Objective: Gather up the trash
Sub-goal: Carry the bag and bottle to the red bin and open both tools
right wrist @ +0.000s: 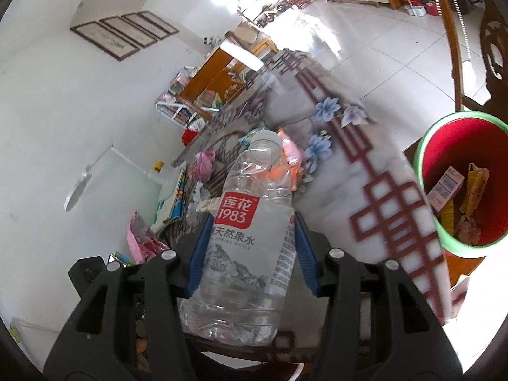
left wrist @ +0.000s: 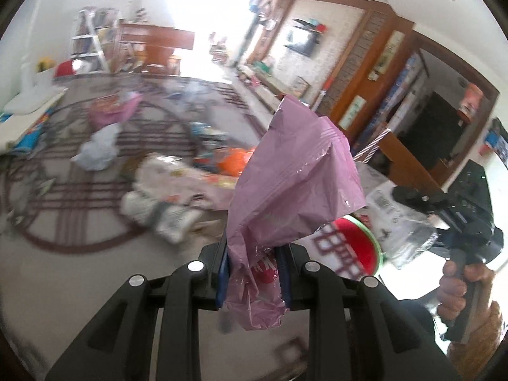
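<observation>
- Right now my left gripper (left wrist: 254, 273) has its jaws clamped fully down on a crumpled pink plastic bag (left wrist: 295, 184), which stands up in front of the lens.
- My right gripper (right wrist: 250, 250) has its jaws partly open but pressing both sides of a clear, empty plastic water bottle with a red-and-grey label (right wrist: 250, 231).
- Off to the right sits the red bin with a green rim (right wrist: 460, 184), already holding a few wrappers and a small carton, so I judge some collecting is done.
- Neither piece I hold is in the bin yet.
- Plenty is left: white bags, pink scraps and orange wrappers lie scattered over the patterned grey rug (left wrist: 79, 197).
</observation>
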The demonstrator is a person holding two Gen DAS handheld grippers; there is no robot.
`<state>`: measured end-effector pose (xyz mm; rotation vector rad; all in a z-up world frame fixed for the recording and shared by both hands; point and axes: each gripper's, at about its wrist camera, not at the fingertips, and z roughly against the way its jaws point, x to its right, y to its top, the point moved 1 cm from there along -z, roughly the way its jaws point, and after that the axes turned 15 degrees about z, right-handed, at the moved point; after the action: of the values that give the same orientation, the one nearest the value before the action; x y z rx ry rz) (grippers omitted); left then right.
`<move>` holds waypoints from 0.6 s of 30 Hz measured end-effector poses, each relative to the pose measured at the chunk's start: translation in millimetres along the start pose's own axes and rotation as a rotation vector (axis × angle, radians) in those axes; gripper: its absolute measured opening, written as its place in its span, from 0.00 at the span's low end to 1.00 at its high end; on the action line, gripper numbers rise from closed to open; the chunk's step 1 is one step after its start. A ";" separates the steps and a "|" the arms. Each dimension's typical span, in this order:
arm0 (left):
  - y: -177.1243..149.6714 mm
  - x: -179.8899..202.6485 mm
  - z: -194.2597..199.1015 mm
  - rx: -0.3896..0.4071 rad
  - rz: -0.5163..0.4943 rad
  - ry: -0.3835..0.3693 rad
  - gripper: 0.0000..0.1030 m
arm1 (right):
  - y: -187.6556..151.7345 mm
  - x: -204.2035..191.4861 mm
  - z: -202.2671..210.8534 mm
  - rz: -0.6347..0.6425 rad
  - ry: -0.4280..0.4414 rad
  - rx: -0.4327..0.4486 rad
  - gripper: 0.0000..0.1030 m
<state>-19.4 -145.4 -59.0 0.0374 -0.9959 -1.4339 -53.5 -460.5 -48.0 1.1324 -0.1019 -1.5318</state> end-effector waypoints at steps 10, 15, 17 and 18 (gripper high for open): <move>-4.8 76.7 -49.7 -0.104 -0.063 -0.103 0.22 | -0.2 58.2 52.0 -0.090 -0.087 0.102 0.47; -17.5 109.1 -88.9 -0.191 -0.120 -0.127 0.22 | -4.5 94.9 78.9 -0.156 -0.148 0.151 0.47; -21.8 121.3 -106.4 -0.233 -0.129 -0.140 0.22 | -7.0 109.9 88.0 -0.179 -0.176 0.167 0.47; -24.0 127.8 -115.5 -0.251 -0.131 -0.146 0.22 | -8.5 117.2 91.2 -0.190 -0.186 0.172 0.47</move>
<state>6.6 -316.6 -74.9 -0.1916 -0.9379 -1.6925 -105.9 -597.4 -73.5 1.1572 -0.2627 -1.8253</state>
